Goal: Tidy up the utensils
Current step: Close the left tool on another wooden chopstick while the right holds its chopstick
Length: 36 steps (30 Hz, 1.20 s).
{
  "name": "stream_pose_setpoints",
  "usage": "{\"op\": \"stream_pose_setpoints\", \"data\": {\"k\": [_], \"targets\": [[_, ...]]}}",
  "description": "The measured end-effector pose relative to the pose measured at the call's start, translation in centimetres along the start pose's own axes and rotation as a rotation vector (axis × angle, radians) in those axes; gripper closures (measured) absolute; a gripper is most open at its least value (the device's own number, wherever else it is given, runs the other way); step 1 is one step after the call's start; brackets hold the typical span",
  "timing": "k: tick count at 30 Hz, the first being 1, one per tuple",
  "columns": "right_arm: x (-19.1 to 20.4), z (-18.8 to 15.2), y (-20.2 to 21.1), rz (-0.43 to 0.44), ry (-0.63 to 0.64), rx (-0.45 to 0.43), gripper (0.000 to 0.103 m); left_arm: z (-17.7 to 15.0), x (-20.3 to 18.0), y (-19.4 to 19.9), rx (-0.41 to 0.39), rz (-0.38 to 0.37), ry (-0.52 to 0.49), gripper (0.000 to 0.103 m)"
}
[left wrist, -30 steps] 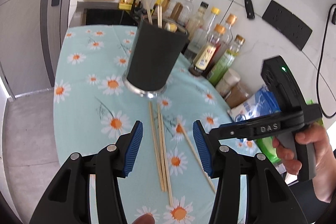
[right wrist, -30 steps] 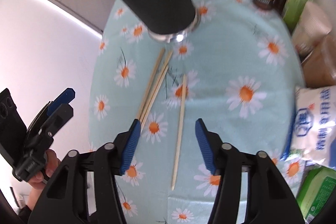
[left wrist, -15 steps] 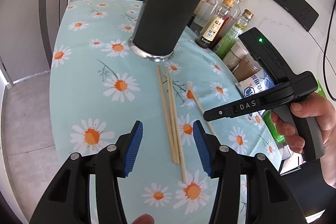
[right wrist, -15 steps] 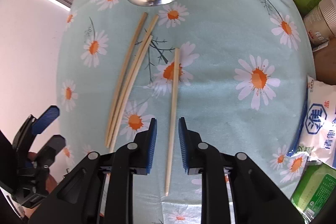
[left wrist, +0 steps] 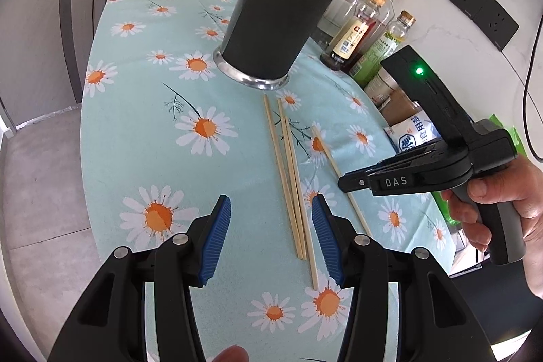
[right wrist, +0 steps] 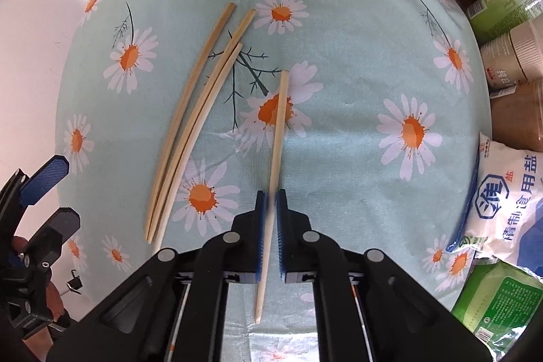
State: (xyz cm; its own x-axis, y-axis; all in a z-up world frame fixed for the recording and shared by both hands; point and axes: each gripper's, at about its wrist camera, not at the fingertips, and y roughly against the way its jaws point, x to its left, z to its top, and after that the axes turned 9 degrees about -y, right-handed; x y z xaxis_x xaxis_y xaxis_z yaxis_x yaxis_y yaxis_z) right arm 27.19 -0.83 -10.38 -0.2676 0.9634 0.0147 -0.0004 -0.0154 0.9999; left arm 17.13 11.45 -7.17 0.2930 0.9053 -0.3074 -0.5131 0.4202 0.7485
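You are working at a kitchen counter covered by a pale blue daisy cloth (left wrist: 142,131), tiled wall behind. The single chopstick (right wrist: 277,131) lies by itself on the cloth, pointing toward the black holder (left wrist: 275,22), and your right gripper (right wrist: 270,226) has its blue pads drawn in to a narrow slot around its lower half. Whether the pads actually press the wood I cannot tell; a sliver of gap seems to show on either side, and the stick looks flat on the cloth.

Just to the left, three more chopsticks (left wrist: 288,172) lie bunched together, their far ends close to the holder's metal foot. Your left gripper (left wrist: 271,233) hovers over their near ends with its jaws spread wide and nothing in them.

Judging by the layout, the job is part done: a few sticks already stand in the holder, visible above its rim in the left view, while four are left on the cloth, none lifted yet.

For room, the cloth to the left of the bundle is bare up to the counter edge, where the floor drops away. On the right it is tighter: sauce bottles (left wrist: 359,36), jars and a salt bag (right wrist: 509,192) crowd the wall side, so lift straight up before swinging toward the holder.
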Motion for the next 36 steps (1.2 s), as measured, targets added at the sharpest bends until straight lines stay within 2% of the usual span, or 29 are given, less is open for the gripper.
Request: {"op": "stream_pose_setpoints", "data": {"k": [4, 10, 13, 18, 21, 25, 27, 28, 30, 32, 36], "targets": [[0.0, -0.1, 0.0, 0.011, -0.005, 0.003, 0.097, -0.1, 0.1, -0.6, 0.025, 0.000, 0.003, 0.055], [-3.0, 0.1, 0.7, 0.102, -0.058, 0.003, 0.097, 0.4, -0.2, -1.7, 0.078, 0.007, 0.002, 0.057], [-4.1, 0.1, 1.0, 0.155, -0.068, 0.008, 0.097, 0.9, -0.3, -2.1, 0.082, -0.019, 0.018, 0.057], [-6.1, -0.1, 2.7, 0.260, -0.076, -0.022, 0.097, 2.5, -0.4, -3.5, 0.128, -0.022, 0.047, 0.057], [-7.1, -0.5, 4.2, 0.270, -0.057, -0.080, 0.097, 3.8, -0.7, -4.6, 0.170, -0.027, 0.053, 0.057], [-8.7, -0.8, 5.3, 0.331, -0.061, -0.090, 0.097, 5.4, -0.4, -6.3, 0.226, -0.028, 0.091, 0.057], [-10.9, -1.0, 6.1, 0.346, -0.061, -0.099, 0.097, 6.0, 0.0, -7.1, 0.254, -0.020, 0.113, 0.057], [-11.5, -1.0, 6.2, 0.357, -0.060, -0.108, 0.097, 6.2, 0.0, -7.4, 0.266, -0.010, 0.115, 0.064], [-11.8, -1.4, 6.3, 0.368, -0.055, -0.116, 0.097, 6.8, 0.0, -8.2, 0.299, 0.005, 0.121, 0.069], [-12.1, -1.8, 6.3, 0.394, -0.051, -0.105, 0.097, 7.1, -0.2, -8.8, 0.327, 0.016, 0.124, 0.072], [-12.5, -2.1, 6.5, 0.422, -0.044, -0.104, 0.097, 7.8, -0.8, -10.0, 0.393, 0.083, 0.078, 0.078]]}}
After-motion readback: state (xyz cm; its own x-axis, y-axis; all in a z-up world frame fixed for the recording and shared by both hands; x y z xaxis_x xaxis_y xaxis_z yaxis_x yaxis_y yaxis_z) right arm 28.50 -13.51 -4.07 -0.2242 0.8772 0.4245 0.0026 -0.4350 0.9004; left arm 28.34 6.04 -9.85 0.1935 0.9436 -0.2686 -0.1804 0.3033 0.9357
